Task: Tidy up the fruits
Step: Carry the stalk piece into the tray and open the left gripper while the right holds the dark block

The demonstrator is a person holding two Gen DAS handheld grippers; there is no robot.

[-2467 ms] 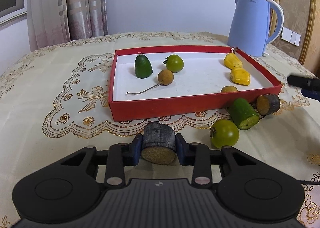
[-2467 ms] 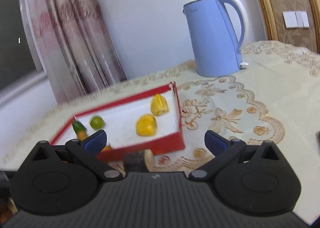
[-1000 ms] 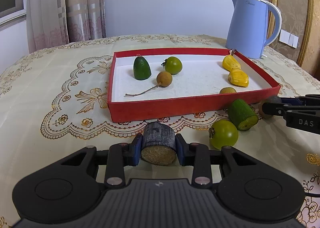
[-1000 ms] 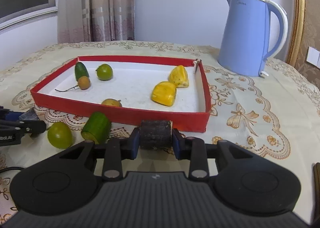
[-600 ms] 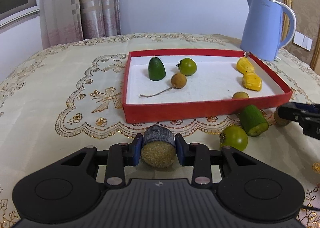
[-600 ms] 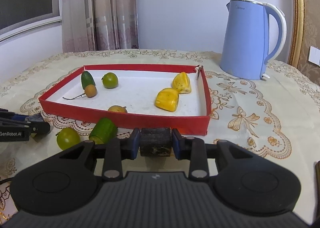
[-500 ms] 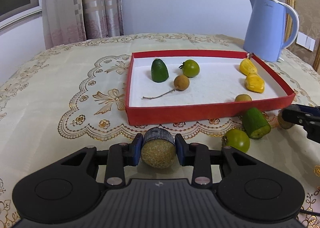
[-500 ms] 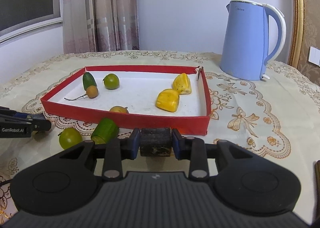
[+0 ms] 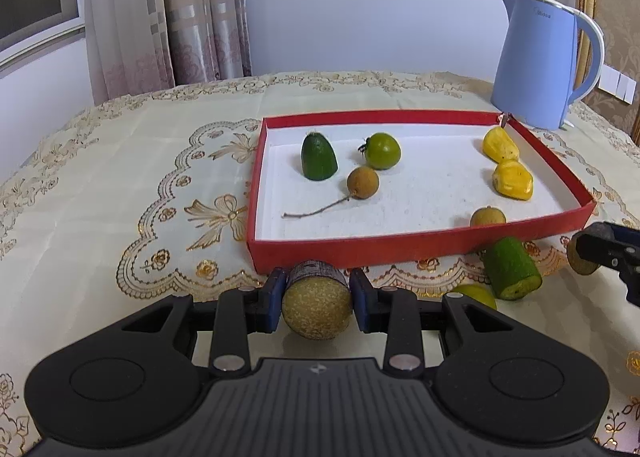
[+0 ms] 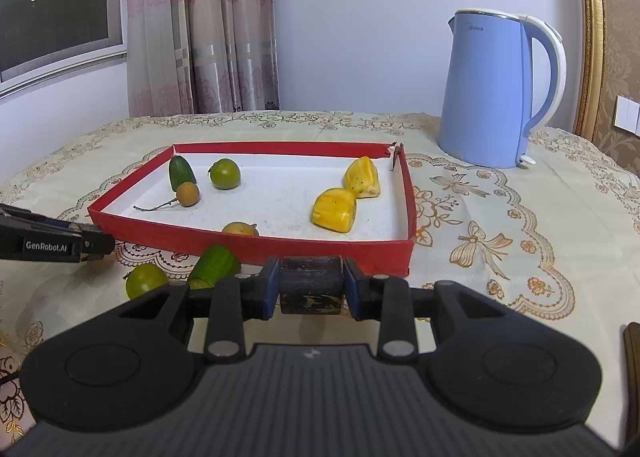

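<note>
Red tray (image 9: 416, 245) shifted right in left view, both tongs (image 9: 318, 293) (image 10: 310, 285) pinching dark fruit chunks (image 9: 316, 305) (image 10: 311, 284)

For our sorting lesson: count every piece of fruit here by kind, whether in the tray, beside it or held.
Green cucumber pieces: 2
Round green fruits: 2
Yellow fruit pieces: 2
Brown longans: 2
Dark cane pieces: 2
Total: 10
</note>
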